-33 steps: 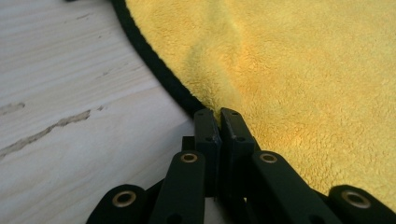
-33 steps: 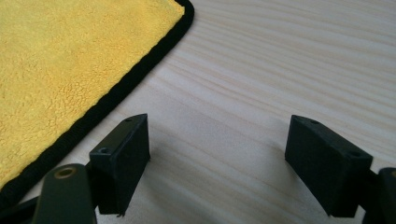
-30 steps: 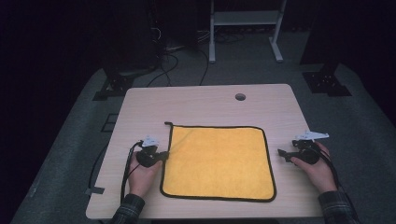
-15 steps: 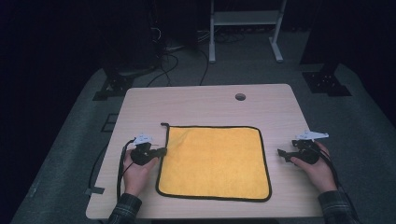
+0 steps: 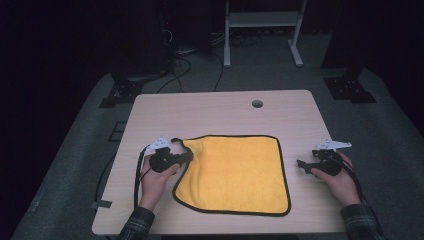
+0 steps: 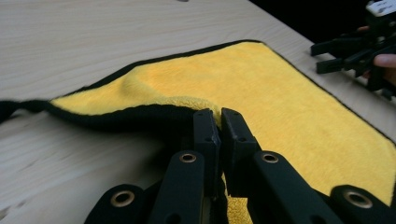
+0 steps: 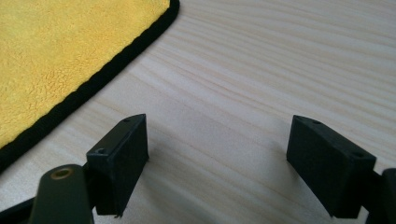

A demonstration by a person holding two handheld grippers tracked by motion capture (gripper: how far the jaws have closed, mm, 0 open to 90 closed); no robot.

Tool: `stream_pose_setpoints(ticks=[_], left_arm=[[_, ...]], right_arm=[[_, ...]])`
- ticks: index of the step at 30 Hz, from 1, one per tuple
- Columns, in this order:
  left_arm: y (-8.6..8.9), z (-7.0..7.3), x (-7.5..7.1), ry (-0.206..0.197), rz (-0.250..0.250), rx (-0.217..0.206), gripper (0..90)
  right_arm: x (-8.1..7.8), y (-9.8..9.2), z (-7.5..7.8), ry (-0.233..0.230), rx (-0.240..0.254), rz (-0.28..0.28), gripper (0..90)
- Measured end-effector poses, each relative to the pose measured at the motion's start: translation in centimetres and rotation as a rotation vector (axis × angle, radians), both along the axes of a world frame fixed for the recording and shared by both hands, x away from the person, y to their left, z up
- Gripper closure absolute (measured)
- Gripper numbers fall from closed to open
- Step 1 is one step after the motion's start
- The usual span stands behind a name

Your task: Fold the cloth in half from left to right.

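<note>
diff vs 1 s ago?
The left gripper, shut on the yellow cloth at its left edge, has lifted that edge and dragged it rightward, bunching the near-left corner; the far-left corner loop has curled inward. The right gripper stayed open on the table, clear of the cloth.

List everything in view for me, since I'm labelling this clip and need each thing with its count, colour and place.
cloth: one, yellow with black edging, middle of the table, its left edge lifted and rumpled.
table: one, pale wood, with a round hole near its far edge.
floor mat: one, grey, under the table.
stand: one, white metal frame, behind the table.
cables: several, dark, on the floor behind the table.
left gripper: one, black, jaws pinched shut on the cloth's left edge.
right gripper: one, black, jaws open, over bare table right of the cloth.
hands: two, plaid sleeves, at the near edge.
</note>
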State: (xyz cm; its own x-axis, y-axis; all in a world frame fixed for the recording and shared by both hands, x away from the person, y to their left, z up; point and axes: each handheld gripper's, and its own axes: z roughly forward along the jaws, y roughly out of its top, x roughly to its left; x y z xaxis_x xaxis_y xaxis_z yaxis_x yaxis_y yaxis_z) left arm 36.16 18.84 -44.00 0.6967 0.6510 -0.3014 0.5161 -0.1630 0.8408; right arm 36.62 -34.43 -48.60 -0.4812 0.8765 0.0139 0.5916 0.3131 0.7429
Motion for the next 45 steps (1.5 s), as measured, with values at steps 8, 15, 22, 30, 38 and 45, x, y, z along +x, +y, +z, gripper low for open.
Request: stream_pose_setpoints(ticks=[8,15,22,30,38,45], left_arm=[[-2.3,0.0,0.7,0.012,-0.070,-0.025,85.5],[-3.9,0.3,1.0,0.005,-0.131,-0.034,85.4],[-6.1,0.4,1.3,0.009,-0.186,-0.027,85.4],[-8.6,0.4,1.8,0.017,-0.239,-0.032,85.4],[-11.2,0.4,2.3,0.023,-0.277,-0.049,85.4],[-13.3,0.5,2.7,0.021,-0.306,-0.054,85.4]], right_arm=[[0.0,0.0,0.0,0.000,0.000,0.001,19.7],[0.0,0.0,0.0,0.001,0.000,0.000,19.7],[0.0,0.0,0.0,0.001,0.001,0.000,19.7],[0.0,0.0,0.0,0.001,0.001,0.004,19.7],[0.0,0.0,0.0,0.002,0.001,0.004,19.8],[0.0,0.1,0.0,0.002,0.002,0.007,19.8]])
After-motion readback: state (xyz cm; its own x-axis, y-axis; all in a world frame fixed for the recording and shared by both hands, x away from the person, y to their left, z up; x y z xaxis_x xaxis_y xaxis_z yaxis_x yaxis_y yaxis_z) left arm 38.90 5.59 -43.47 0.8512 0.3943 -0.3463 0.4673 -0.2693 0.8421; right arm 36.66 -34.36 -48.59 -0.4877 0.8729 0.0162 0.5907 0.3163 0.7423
